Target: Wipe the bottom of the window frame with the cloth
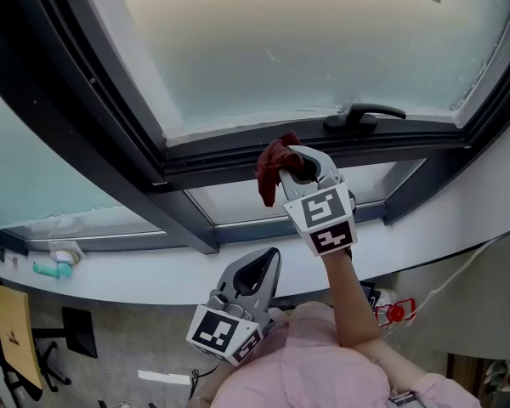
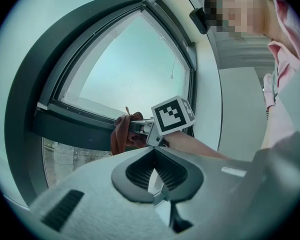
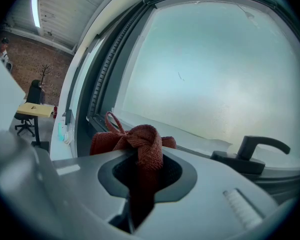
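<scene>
The red cloth [image 1: 270,175] was bunched, and the part inside the right gripper [image 1: 287,170] could not be seen; those jaws were clenched on it. The free end hung from the jaws across the dark bottom rail of the window frame [image 1: 212,155], a small loop poking towards the glass, left of the window handle [image 1: 364,116]. The left gripper [image 1: 266,262] hung low, its jaws closed on nothing. Both marker cubes bore only black-and-white squares.

The cloth [image 3: 140,144] is coarse woven rust-red fabric. The frame [image 1: 238,155] looks smooth, matt, dark grey. The pane [image 1: 306,41] is frosted glass. The left gripper [image 2: 154,169] is matt grey plastic with ribbed black pads [image 2: 139,172].
</scene>
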`<state>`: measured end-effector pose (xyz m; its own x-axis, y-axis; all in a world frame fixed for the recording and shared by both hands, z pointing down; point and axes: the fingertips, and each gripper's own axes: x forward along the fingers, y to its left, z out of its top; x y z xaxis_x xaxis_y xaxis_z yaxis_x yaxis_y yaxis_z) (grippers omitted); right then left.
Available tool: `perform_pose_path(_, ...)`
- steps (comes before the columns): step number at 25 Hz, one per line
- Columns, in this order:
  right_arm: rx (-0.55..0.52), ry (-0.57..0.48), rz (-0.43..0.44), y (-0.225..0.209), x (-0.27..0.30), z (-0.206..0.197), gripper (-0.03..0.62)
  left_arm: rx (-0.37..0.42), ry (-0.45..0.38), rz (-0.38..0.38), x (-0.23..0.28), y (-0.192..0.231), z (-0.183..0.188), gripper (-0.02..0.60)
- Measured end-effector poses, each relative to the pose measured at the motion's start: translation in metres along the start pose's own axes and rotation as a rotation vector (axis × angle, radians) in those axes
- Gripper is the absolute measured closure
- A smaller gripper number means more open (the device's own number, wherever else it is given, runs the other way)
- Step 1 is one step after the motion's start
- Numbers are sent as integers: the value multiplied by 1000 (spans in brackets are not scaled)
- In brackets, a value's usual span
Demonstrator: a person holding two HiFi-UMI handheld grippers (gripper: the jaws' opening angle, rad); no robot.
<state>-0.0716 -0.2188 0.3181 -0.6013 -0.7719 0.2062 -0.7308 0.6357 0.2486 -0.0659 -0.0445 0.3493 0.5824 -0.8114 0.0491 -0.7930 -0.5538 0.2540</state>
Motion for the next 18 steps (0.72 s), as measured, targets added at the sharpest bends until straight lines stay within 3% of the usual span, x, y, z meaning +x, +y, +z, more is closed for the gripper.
perform_pose_path(18, 50, 11, -67, -30, -14, -11, 536, -2, 5, -12, 0, -1, 0, 584)
